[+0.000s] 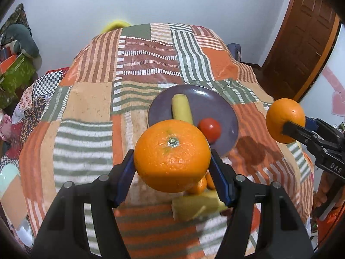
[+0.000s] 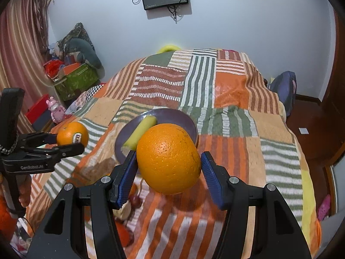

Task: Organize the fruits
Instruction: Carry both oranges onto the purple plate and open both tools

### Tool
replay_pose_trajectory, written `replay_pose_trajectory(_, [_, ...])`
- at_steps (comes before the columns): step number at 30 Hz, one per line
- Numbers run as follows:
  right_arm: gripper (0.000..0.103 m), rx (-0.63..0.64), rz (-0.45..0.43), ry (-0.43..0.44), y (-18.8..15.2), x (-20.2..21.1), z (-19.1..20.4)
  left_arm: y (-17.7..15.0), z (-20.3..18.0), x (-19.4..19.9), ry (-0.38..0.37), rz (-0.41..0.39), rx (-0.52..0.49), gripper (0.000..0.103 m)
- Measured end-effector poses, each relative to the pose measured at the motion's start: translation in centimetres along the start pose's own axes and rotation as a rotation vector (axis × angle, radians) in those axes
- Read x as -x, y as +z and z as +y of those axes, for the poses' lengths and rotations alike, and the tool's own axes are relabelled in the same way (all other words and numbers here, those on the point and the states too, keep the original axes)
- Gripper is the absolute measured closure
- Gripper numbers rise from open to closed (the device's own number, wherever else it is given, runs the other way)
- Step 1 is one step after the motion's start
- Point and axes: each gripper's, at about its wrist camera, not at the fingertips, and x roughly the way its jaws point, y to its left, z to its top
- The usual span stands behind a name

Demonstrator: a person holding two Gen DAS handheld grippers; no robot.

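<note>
Oranges fill both views, one clamped in each hand-held gripper above a bed covered with a striped patchwork blanket (image 1: 90,99).

From the left wrist, the left hand-held gripper (image 1: 172,161) has its blue pads pressed against both sides of an orange (image 1: 172,155), stem end facing the camera. Beyond it lies a purple plate (image 1: 224,112) on the blanket, carrying a yellow banana piece (image 1: 181,109) and a red tomato (image 1: 209,129). Right of the plate, the right hand-held gripper (image 1: 284,127) holds a second orange (image 1: 285,119) in the air. Below the near orange, more orange fruit and a yellow piece (image 1: 194,207) lie on the blanket.

From the right wrist, the right hand-held gripper (image 2: 169,164) grips its orange (image 2: 169,161) in front of the plate (image 2: 192,125), where the banana piece (image 2: 142,132) rests. Left of the plate, the left hand-held gripper (image 2: 71,143) clamps a stickered orange (image 2: 72,135). Some fruit lies on the blanket under the near fingers, too hidden to name.
</note>
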Motion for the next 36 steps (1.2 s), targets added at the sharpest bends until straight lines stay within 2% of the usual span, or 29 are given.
replay_pose_trajectory(8, [0.047, 0.034, 0.004, -0.011, 2.4, -3.6, -0.1, 2.8, -0.1, -3.4, -0.005, 0.004, -0.018, 0.037])
replay_pose_trajectory(16, [0.047, 0.055, 0.029, -0.023, 4.0, -7.4, -0.1, 5.0, 0.9, -7.1, 0.025, 0.024, 0.009, 0.037])
replay_pose_trajectory(29, [0.047, 0.053, 0.13, -0.003, 5.2, -13.5, -0.4, 5.7, 1.4, -12.3, 0.052, 0.078, 0.028, 0.037])
replay_pose_trajectory(36, [0.047, 0.089, 0.169, -0.015, 4.9, -15.3, 0.3, 5.7, 1.6, -12.6, 0.034, 0.071, 0.034, 0.037])
